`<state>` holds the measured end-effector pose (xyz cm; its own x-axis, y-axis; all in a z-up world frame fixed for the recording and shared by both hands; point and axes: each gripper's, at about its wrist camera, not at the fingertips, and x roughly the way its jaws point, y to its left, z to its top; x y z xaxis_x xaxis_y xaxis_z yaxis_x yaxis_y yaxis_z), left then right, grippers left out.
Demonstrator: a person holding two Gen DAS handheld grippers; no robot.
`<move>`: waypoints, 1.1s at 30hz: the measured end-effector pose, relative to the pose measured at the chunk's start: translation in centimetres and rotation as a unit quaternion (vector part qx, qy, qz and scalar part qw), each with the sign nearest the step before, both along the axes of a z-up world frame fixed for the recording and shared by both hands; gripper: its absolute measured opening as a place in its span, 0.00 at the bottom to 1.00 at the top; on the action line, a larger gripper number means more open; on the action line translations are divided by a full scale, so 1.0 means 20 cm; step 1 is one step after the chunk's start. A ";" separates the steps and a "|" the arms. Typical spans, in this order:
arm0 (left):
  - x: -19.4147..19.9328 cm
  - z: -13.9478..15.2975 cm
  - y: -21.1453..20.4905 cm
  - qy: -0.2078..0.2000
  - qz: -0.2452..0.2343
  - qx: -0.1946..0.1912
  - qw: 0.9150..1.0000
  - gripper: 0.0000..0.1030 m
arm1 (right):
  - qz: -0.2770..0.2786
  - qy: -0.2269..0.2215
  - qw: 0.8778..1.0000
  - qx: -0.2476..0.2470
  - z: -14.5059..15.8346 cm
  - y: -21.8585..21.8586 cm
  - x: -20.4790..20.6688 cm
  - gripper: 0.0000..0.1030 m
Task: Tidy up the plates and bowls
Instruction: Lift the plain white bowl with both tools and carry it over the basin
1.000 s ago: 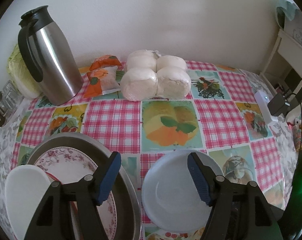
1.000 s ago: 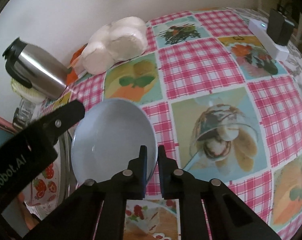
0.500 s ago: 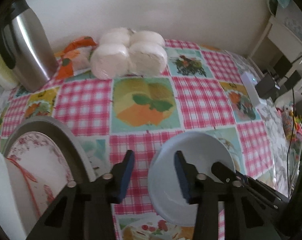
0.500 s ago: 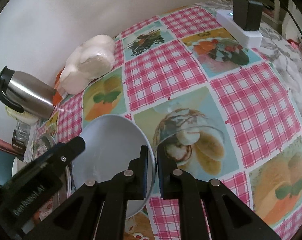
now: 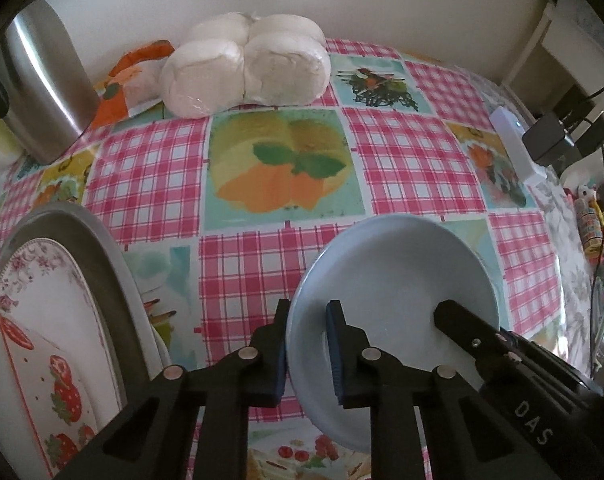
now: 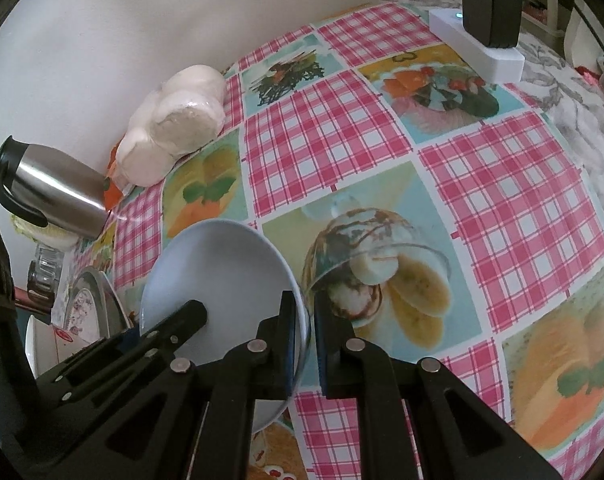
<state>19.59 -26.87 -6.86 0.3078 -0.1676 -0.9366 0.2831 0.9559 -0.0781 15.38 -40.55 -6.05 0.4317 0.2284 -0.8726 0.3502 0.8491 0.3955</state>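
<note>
The pale blue bowl (image 5: 398, 280) is held tilted above the tabletop (image 5: 414, 152), near its front edge. Its left rim is straddled by the nearly closed left gripper (image 5: 307, 344), and its right rim is clamped between the fingers of the right gripper (image 6: 305, 344).

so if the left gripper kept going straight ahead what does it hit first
Likely nothing soon: its jaws straddle the pale bowl rim, open tablecloth lies ahead, then probably the white wrapped buns. Depth is unclear.
</note>
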 end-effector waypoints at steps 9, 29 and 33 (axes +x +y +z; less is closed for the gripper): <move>0.00 0.00 0.01 0.006 0.001 -0.005 1.000 0.17 | 0.002 0.009 1.000 0.011 -0.01 0.01 0.00 0.09; -0.08 0.37 0.11 -0.046 0.007 -0.043 0.998 0.17 | -0.001 -0.041 0.999 0.008 0.29 0.04 -0.07 0.10; -0.11 0.47 0.17 -0.063 0.013 -0.046 0.997 0.17 | 0.009 -0.059 0.998 0.006 0.39 0.10 -0.08 0.11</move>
<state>17.34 -23.43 2.47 0.4284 -0.2409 -0.8709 0.2707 0.9538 -0.1307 13.88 -38.55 1.85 0.5268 0.2476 -0.8131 0.2845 0.8501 0.4432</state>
